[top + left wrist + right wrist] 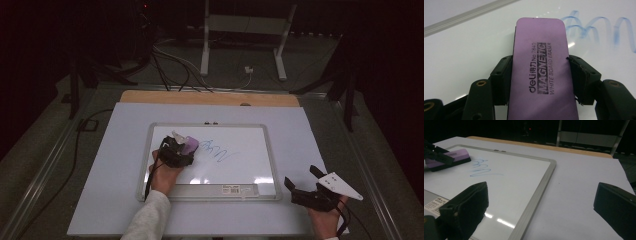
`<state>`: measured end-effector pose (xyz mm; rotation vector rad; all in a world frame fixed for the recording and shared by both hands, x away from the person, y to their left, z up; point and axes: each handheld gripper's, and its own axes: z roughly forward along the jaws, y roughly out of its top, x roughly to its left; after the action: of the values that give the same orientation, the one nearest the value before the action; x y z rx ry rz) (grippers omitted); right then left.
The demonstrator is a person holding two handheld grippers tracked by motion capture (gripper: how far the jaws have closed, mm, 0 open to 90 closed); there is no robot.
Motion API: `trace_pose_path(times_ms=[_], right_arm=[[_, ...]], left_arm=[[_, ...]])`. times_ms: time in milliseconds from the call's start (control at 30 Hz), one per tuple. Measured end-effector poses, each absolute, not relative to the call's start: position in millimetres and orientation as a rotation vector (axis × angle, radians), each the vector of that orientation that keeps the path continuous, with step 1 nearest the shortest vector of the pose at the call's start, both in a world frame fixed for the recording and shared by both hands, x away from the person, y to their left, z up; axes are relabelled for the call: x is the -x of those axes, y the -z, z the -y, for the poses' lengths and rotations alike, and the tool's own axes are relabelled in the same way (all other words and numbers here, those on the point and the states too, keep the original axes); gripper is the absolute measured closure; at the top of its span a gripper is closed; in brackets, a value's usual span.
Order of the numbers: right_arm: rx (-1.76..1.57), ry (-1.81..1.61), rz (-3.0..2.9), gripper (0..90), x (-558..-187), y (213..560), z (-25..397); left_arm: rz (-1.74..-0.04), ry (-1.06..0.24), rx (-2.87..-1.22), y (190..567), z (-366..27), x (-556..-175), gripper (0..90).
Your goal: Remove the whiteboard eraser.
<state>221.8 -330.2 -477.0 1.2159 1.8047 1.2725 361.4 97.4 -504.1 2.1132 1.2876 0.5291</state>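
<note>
The purple eraser (541, 72) sits flat on the whiteboard (250, 137), in its left half, with my left hand-held gripper (181, 148) clamped across its two long sides. Its long axis runs straight away from that hand-held gripper, and its far short end points toward the upper part of the board. The blue scribble (218, 150) I judge I am here to wipe lies just off the eraser's far right corner: in the left gripper view the pale loops start right beside that corner and trail away to the right, apart from the eraser by a thin strip of clean board. So the stroke that matters is a sideways slide to the right, broadside along the board, not a push forward. My left hand (164, 176) is by far the nearer one. My right hand-held gripper (306, 184) rests well apart on the table (115, 150) beyond the board's lower right corner, its jaws spread wide and holding nothing.
</note>
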Motion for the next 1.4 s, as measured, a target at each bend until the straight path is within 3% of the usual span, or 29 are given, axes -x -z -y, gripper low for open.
trace_pose_path(times_ms=[333,900,1400], right_arm=[[-1.211,-1.269,-1.812,0.0,-223,477,328],[-1.213,-1.271,-1.808,0.0,-222,477,330],[-1.219,-1.267,-1.808,0.0,-222,477,330]], left_arm=[[-1.286,-0.498,-2.109,504,-92,-362,41.9],[-0.984,-0.349,-2.222,503,-19,-329,41.9],[-1.178,-0.444,-2.175,502,-60,-358,41.9]])
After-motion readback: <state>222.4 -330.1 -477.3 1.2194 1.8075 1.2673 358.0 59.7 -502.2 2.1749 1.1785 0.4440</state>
